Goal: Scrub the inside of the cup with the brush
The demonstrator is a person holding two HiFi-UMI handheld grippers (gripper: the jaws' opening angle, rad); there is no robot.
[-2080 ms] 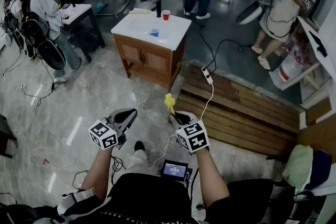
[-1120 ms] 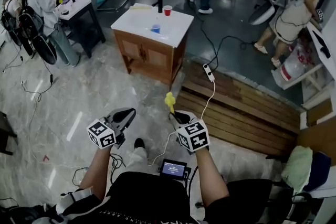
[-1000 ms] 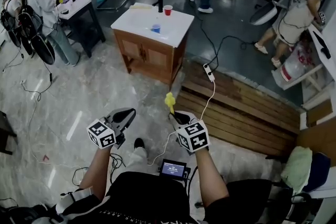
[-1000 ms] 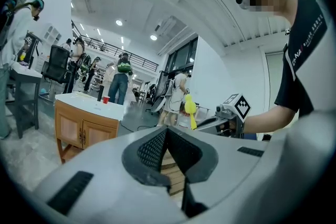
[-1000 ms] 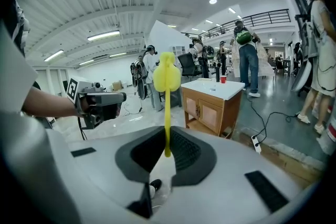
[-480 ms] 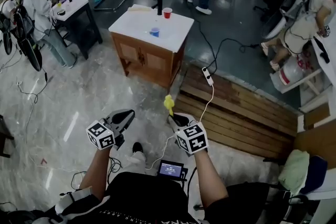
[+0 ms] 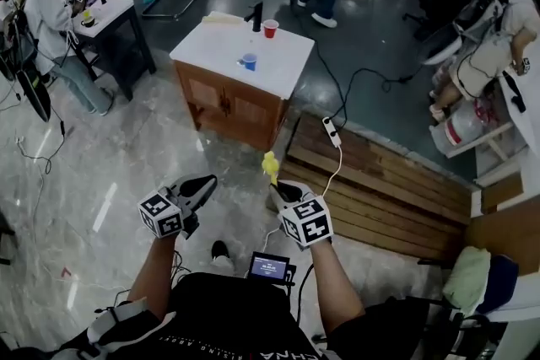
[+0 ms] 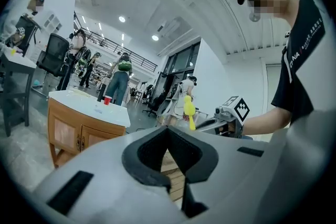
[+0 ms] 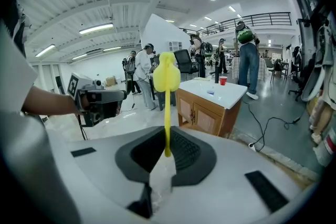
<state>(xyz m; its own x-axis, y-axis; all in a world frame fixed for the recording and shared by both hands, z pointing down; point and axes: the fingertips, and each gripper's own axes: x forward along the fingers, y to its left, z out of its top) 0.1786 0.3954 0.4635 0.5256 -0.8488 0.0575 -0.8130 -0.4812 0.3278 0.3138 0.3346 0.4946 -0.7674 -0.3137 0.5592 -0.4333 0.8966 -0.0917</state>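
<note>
We cannot see into either cup from the head view. The red cup (image 7: 270, 28) and the blue cup (image 7: 249, 61) are tiny, standing apart on the white-topped cabinet (image 7: 221, 46) at upper middle, near a black faucet (image 7: 256, 15). The yellow brush (image 9: 166, 77) stands head up, its handle's lower end buried between the clamped jaws of the right gripper (image 9: 165, 157). Our left gripper (image 8: 169, 136) is pinched closed on nothing. Both sit at lower centre, well apart from the cabinet. Floor, a wooden platform (image 7: 380, 181) and a power strip (image 7: 331, 131) lie between.
</note>
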